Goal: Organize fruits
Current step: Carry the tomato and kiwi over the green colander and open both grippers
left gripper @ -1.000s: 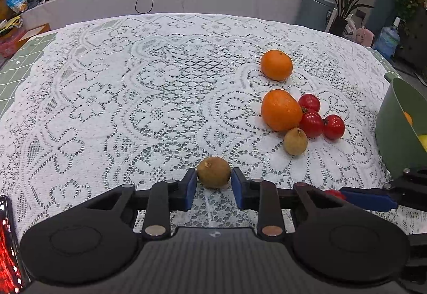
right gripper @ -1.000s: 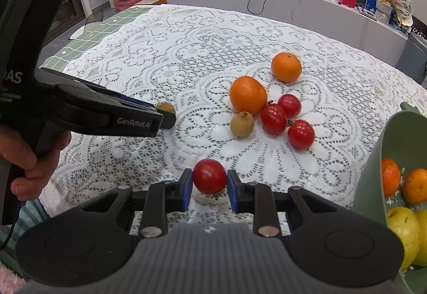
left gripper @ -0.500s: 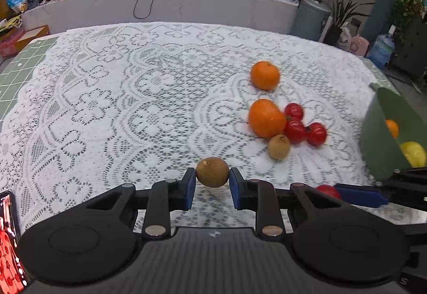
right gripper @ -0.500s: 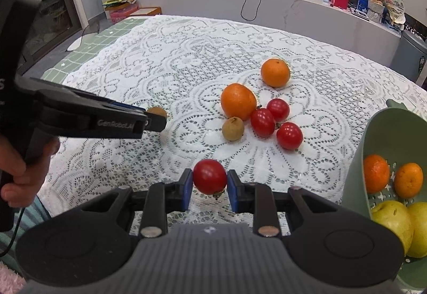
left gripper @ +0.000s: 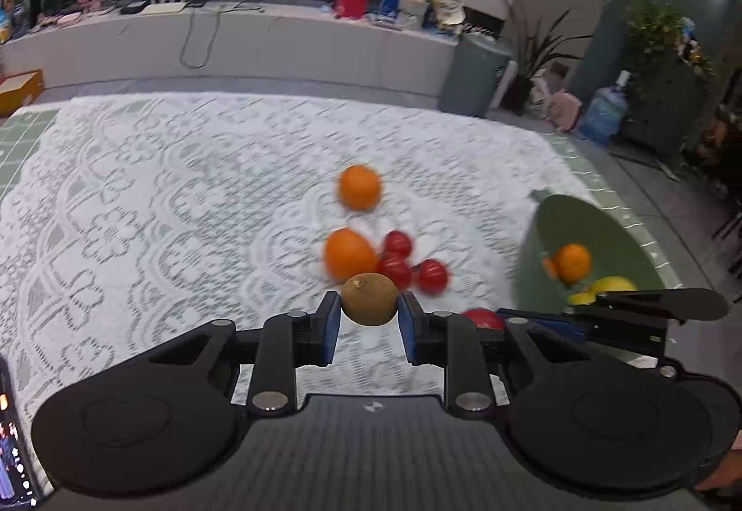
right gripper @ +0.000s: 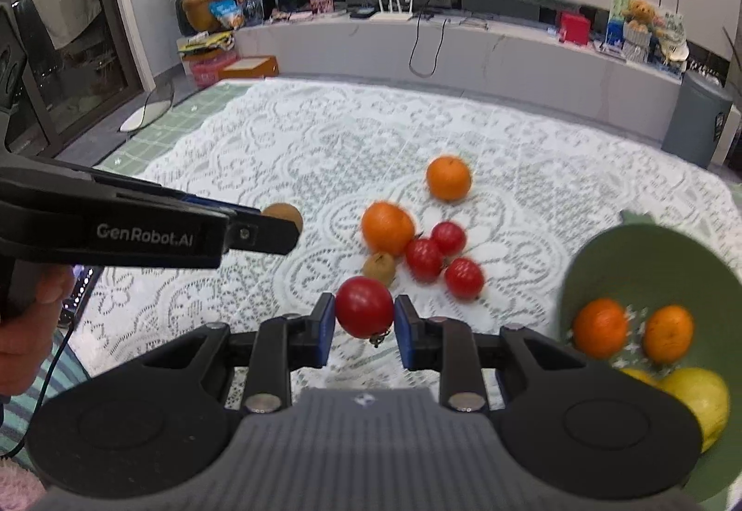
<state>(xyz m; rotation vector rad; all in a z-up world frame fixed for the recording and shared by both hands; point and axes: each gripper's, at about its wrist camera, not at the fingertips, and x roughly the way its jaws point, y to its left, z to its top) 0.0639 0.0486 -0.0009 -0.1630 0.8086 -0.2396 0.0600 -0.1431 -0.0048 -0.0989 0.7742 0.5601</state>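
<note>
Fruits in green bowl (right gripper: 617, 260): two oranges (right gripper: 600, 328), yellow fruit (right gripper: 700, 395)

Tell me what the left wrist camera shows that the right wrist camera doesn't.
Only the left wrist view shows the left gripper head-on, shut on a small round brown fruit, plus a blue water jug on the floor.

Only the right wrist view shows the right gripper head-on, shut on a round red tomato, and a small brown pear-shaped fruit on the cloth.

Both show the white lace tablecloth, two loose oranges, three loose tomatoes and the green plastic bowl.
</note>
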